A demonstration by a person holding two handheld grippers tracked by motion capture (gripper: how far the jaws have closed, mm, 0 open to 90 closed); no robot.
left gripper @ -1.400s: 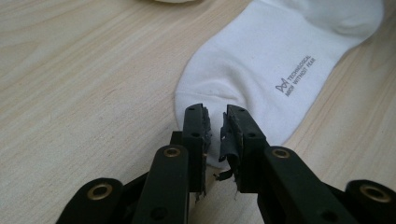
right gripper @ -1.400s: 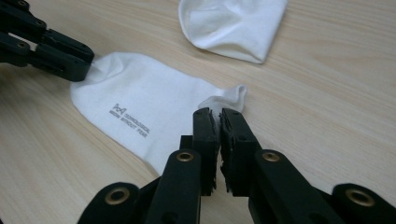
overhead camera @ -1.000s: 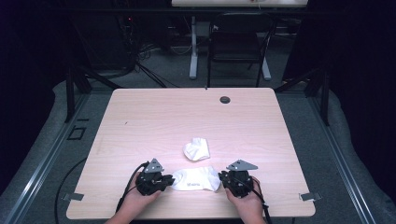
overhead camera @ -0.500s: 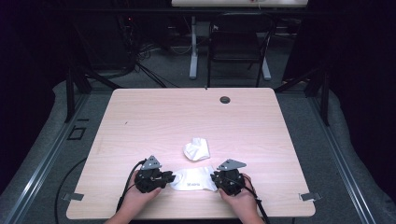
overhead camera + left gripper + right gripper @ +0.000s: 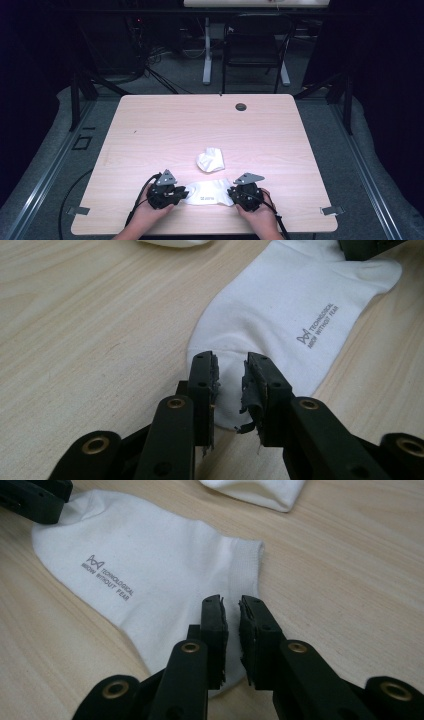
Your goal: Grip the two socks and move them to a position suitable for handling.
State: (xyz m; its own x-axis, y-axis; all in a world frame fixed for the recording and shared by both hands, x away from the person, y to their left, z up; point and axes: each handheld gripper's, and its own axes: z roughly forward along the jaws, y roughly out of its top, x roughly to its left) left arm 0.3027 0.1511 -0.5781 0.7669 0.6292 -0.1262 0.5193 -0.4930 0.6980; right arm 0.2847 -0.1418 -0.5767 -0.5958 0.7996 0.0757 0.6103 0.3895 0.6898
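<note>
A white sock [image 5: 207,192] with grey print lies flat near the table's front edge, stretched between my two grippers. My left gripper [image 5: 182,192] is at its left end. In the left gripper view the jaws [image 5: 229,360] stand a little apart over the sock [image 5: 280,305], having just been opening, and no fabric is pinched. My right gripper [image 5: 234,192] is at the other end. Its jaws [image 5: 230,601] have just closed a little to a narrow gap above the cuff edge of the sock [image 5: 150,555].
A second white sock [image 5: 210,160] lies crumpled just behind the flat one, seen also as a white sock edge [image 5: 260,492] in the right gripper view. The wooden table [image 5: 150,125] has a dark grommet [image 5: 241,106] at the back. A chair [image 5: 255,50] stands beyond.
My right gripper has shifted slightly left, toward the sock. The left hand and both socks have stayed where they were.
</note>
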